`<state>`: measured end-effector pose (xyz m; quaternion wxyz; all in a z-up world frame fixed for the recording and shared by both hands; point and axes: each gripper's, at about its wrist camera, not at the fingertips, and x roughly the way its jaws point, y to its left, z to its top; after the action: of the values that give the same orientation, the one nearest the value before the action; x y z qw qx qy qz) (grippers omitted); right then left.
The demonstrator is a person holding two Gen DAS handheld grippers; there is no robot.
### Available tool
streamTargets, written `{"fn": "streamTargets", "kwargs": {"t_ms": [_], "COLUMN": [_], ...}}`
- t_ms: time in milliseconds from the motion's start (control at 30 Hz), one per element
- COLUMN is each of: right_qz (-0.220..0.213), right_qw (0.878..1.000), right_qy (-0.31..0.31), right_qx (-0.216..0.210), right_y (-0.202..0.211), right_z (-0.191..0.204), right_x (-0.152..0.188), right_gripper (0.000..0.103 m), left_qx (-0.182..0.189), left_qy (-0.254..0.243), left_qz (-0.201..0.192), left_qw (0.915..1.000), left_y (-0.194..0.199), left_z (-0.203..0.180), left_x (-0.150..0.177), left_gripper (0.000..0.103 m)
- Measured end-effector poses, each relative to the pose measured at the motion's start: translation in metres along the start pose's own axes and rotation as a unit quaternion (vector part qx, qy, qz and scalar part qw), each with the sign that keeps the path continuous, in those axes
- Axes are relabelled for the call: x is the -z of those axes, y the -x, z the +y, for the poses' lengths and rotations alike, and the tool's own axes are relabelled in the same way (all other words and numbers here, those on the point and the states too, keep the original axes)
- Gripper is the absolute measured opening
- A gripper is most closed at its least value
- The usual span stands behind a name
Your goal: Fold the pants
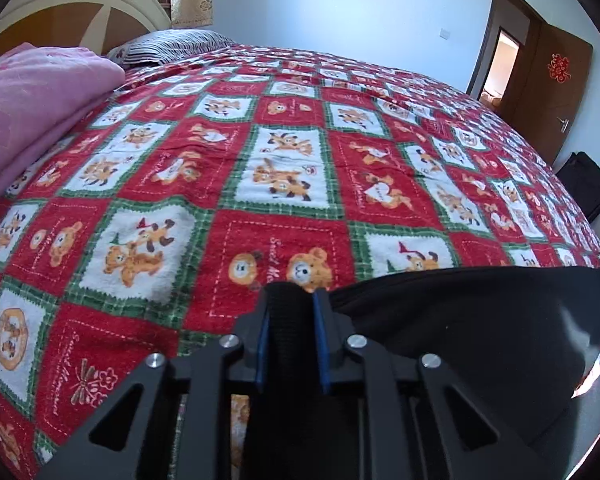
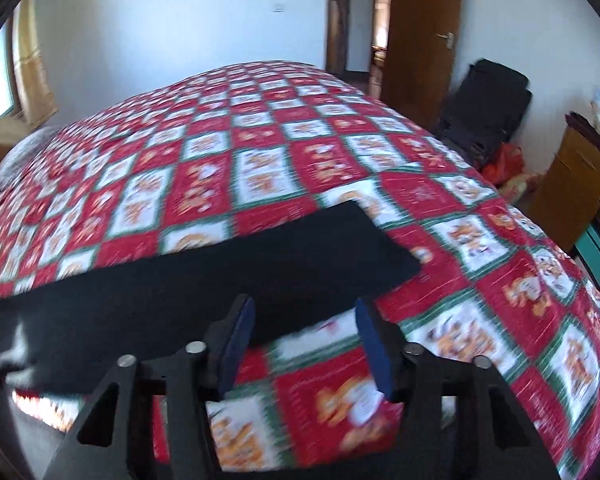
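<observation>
A pair of black fabric pants (image 1: 480, 320) is seen spread flat along the near edge of a bed covered by a red, green and white patchwork quilt printed with teddy bears (image 1: 284, 168). In the left wrist view, the left gripper (image 1: 289, 308) is seen with its jaws drawn nearly together, and a bunched fold of the black cloth is pinched between the blue pads (image 1: 321, 344), the rest of the garment trailing off to the right. In the right wrist view, which is blurred, the right gripper (image 2: 305, 328) is held with its jaws about half open; the lower edge of the pants (image 2: 204, 276) lies between the two blue pads (image 2: 374, 348), but no pad is seen pressing on the cloth. A pink folded blanket (image 1: 32, 108) and a striped pillow (image 1: 168, 44) lie at the head of the bed, and a brown wooden door (image 2: 424, 32) stands beyond its far side.
</observation>
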<state>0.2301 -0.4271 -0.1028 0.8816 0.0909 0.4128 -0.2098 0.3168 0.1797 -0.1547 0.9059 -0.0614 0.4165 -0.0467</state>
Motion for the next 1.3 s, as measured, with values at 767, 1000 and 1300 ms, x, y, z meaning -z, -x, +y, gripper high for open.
{"fn": "streamTargets", "kwargs": {"t_ms": [767, 1000, 1300], "right_qz": [0.119, 0.105, 0.039], "right_qw": [0.993, 0.993, 0.998], "right_qy": [0.011, 0.043, 0.042], "right_qx": [-0.020, -0.030, -0.036], "right_y": [-0.152, -0.137, -0.089], "right_z": [-0.030, -0.022, -0.025], "right_x": [-0.079, -0.076, -0.077], "right_gripper": [0.065, 0.006, 0.005], "left_qx": [-0.011, 0.017, 0.047], "left_qy": [-0.031, -0.037, -0.013], "left_qz": [0.014, 0.002, -0.027], "left_qw": [0.9994, 0.9992, 0.9985], "left_y": [-0.008, 0.004, 0.026], "left_z": [-0.009, -0.014, -0.007], "left_x": [-0.003, -0.004, -0.009], "left_gripper": [0.044, 0.013, 0.013]}}
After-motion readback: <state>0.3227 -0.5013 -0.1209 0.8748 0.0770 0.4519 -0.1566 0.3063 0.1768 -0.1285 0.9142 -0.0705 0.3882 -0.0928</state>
